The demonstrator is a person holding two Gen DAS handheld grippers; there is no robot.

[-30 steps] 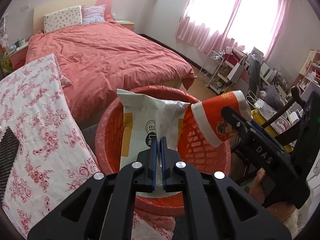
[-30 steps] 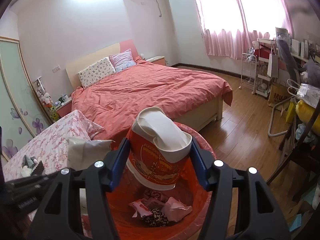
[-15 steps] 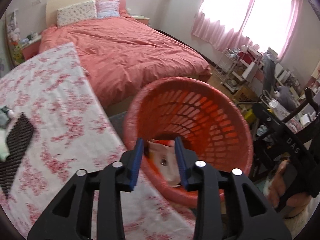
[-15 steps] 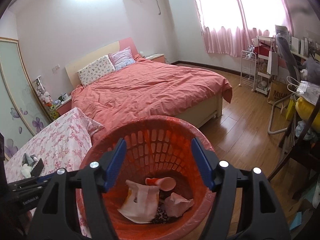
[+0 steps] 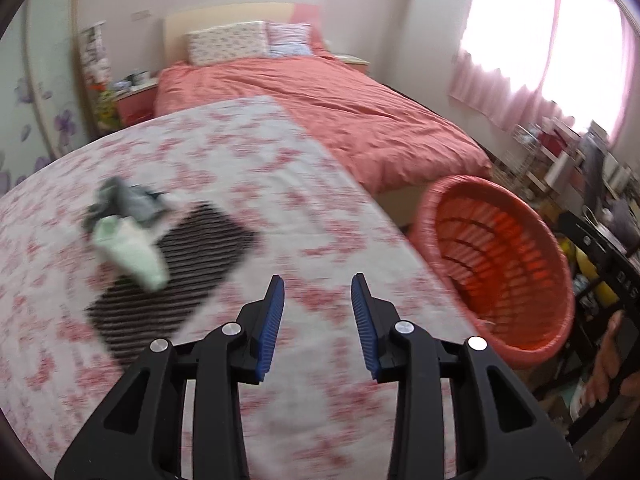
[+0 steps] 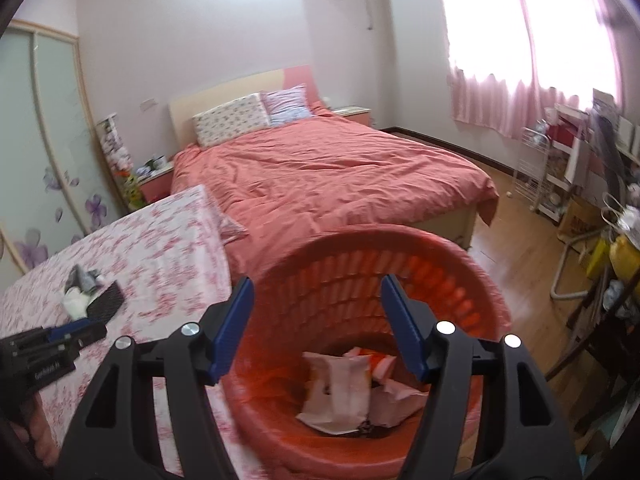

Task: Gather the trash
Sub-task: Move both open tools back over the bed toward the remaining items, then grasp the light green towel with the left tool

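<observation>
Worktop [image 5: 280, 200]: floral cloth, beside red basket [image 5: 552, 280]
Trash [image 5: 128, 248]: ahead-left of left gripper [image 5: 318, 300], nearer it
Jaws: both released, right gripper [image 6: 316, 316] over basket

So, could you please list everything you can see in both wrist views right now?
Basket: one, red-orange plastic lattice, on the floor between table and bed.
White pouch: one, lying in the basket.
Red paper cup: one, in the basket behind the pouch.
Crumpled wrappers: a few, pale pink, basket bottom.
Table: one, white cloth with pink flowers.
Striped mat: one, dark, on the table.
Pale green packet: one, overlapping the mat's far edge.
Grey crumpled item: one, just behind the packet; too blurred to name.
Bed: one, coral cover, two pillows.
Curtains: pink, at the window.
Left gripper: open, empty, over the table.
Right gripper: open, empty, over the basket.
</observation>
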